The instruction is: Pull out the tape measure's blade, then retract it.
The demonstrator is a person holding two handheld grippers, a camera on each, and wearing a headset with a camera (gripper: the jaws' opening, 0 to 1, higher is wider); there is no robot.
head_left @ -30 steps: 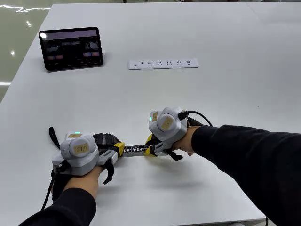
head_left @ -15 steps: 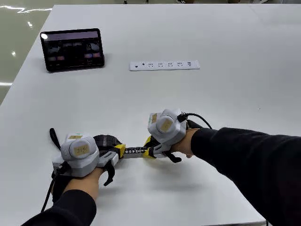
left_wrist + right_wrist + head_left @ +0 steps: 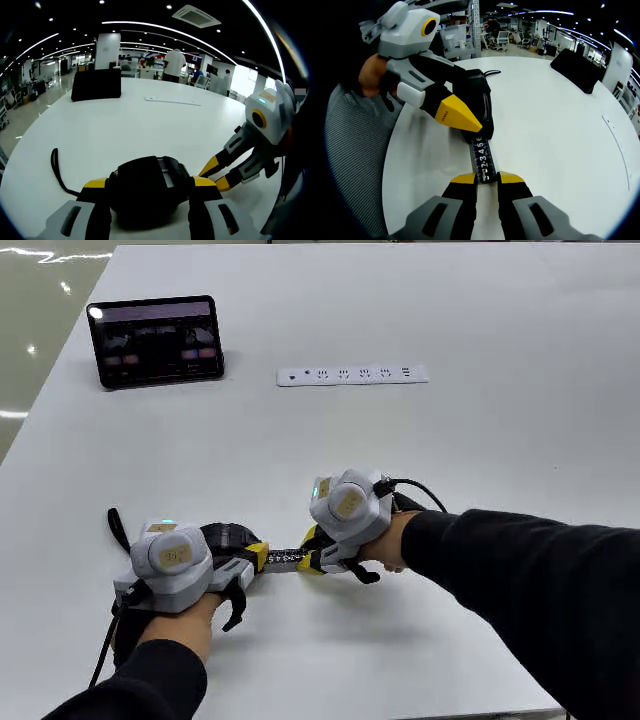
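Observation:
The black tape measure (image 3: 226, 538) lies on the white table near its front left, and my left gripper (image 3: 245, 562) is shut on its case. In the left gripper view the case (image 3: 150, 186) sits between the yellow-tipped jaws of the left gripper (image 3: 149, 182). A short length of blade (image 3: 285, 558) runs right from the case to my right gripper (image 3: 308, 562), which is shut on the blade's end. The right gripper view has the numbered blade (image 3: 481, 156) pinched by the right gripper (image 3: 488, 178), with the case (image 3: 479, 105) just beyond.
A dark tablet (image 3: 155, 340) stands at the back left and a white power strip (image 3: 352, 374) lies at the back middle. The tape's black strap (image 3: 117, 529) trails left of the case. The table's front edge (image 3: 400, 710) is close to my arms.
My right gripper has moved a little left toward the case with the blade end, so less blade shows. The left gripper has held still on the case.

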